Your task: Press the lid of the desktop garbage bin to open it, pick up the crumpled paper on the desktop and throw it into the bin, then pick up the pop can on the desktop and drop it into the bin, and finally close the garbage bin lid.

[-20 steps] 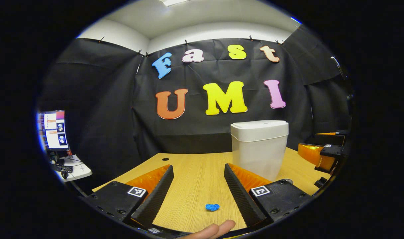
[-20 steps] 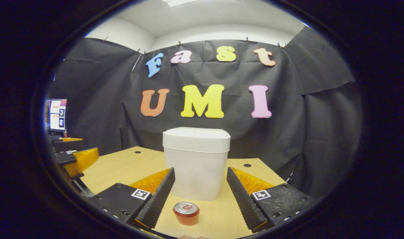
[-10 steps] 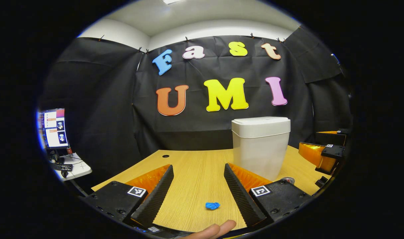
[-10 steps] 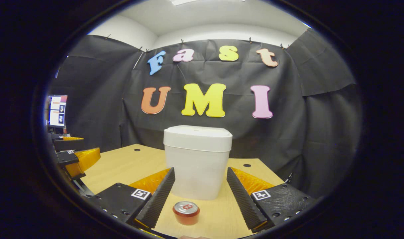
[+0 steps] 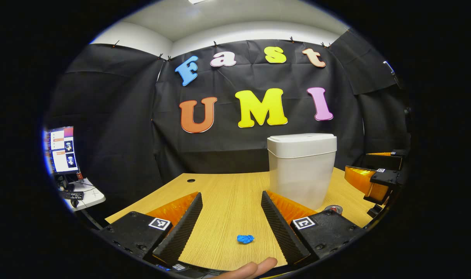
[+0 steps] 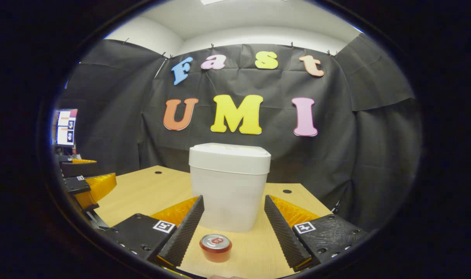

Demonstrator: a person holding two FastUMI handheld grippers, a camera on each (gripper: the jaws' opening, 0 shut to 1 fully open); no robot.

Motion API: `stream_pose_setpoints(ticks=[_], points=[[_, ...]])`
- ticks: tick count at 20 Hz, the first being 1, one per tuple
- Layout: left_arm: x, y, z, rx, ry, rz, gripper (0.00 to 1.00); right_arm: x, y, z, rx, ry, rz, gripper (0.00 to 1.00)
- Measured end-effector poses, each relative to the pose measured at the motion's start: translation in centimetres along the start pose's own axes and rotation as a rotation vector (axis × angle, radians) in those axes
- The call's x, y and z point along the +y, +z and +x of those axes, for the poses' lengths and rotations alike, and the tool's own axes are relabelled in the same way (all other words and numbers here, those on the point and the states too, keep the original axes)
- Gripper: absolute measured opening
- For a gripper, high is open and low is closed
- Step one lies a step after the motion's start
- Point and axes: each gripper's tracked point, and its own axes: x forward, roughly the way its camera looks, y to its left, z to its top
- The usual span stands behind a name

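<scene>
Wooden desktop with a bin, a can and a paper ball

The light wood-grain desktop [image 5: 227,197] carries a white garbage bin [image 6: 229,186], standing upright with its lid down. A pop can [image 6: 215,247] with a silver top stands just in front of the bin, apart from it. A small blue crumpled paper [image 5: 245,238] lies well to the bin's left and nearer the front edge. Round cable holes [image 6: 286,191] sit beside and behind the bin.

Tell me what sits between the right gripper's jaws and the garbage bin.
In the right gripper view, the pop can stands upright on the wooden desktop between the open right gripper and the closed white garbage bin, apart from both.
</scene>
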Motion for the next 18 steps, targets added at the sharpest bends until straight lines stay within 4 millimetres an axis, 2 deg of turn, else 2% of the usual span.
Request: stream_pose_setpoints(ticks=[11, 12, 15, 16, 17, 18], points=[[-0.5, -0.4, 0.2, 0.01, -0.01, 0.006, 0.98, 0.4, 0.0, 0.3, 0.002, 0.01, 0.006, 0.95], [-0.5, -0.5, 0.2, 0.014, -0.01, 0.004, 0.98, 0.5, 0.2, 0.4, -0.002, 0.018, 0.01, 0.98], [-0.4, -0.7, 0.5, 0.02, -0.003, 0.001, 0.99, 0.6, 1.8, 0.7, -0.034, 0.037, 0.016, 0.94], [-0.5, -0.9, 0.7, 0.024, -0.001, 0.002, 0.99, 0.5, 2.3, 0.9, -0.04, 0.042, 0.021, 0.84], [-0.6, -1.0, 0.8, 0.024, 0.001, 0.001, 0.99, 0.5, 2.7, 1.2, -0.044, 0.046, 0.028, 0.81], [-0.8, -1.2, 1.0, 0.029, 0.001, 0.004, 0.98, 0.6, 3.2, 1.6, -0.047, 0.054, 0.033, 0.67]])
